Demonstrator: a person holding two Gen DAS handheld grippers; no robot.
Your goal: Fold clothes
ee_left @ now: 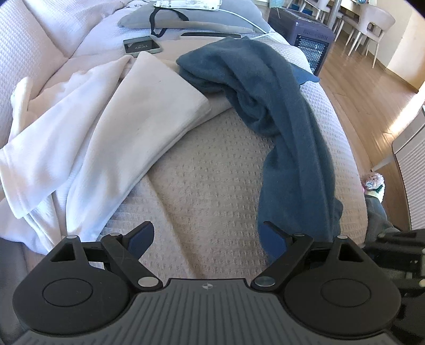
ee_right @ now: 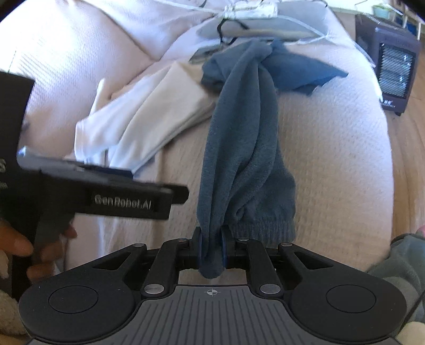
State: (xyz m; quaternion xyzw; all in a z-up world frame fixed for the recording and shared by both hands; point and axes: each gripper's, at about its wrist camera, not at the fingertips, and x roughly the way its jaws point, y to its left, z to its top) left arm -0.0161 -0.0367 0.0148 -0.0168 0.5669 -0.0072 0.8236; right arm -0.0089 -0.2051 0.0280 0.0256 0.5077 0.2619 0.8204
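Note:
A dark blue fleece garment [ee_left: 281, 111] lies stretched in a long bunched strip across the beige textured bedcover [ee_left: 209, 185]. My right gripper [ee_right: 212, 246] is shut on the near end of the blue garment [ee_right: 239, 148], beside its ribbed cuff [ee_right: 265, 225], and the cloth runs taut away from the pads. My left gripper [ee_left: 207, 238] hovers open over bare cover, its right fingertip [ee_left: 273, 238] just beside the garment's near end, nothing between the pads. In the right wrist view the left gripper [ee_right: 138, 199] shows side-on at left, held by a hand [ee_right: 18, 244].
A folded cream cloth [ee_left: 148, 106] lies on a loose white garment [ee_left: 45, 138] at left. A phone [ee_left: 142, 45], grey pillow [ee_left: 202, 16], black strap and white cable lie at the far end. A purple heater [ee_left: 310, 39] stands on the wooden floor beyond the right edge.

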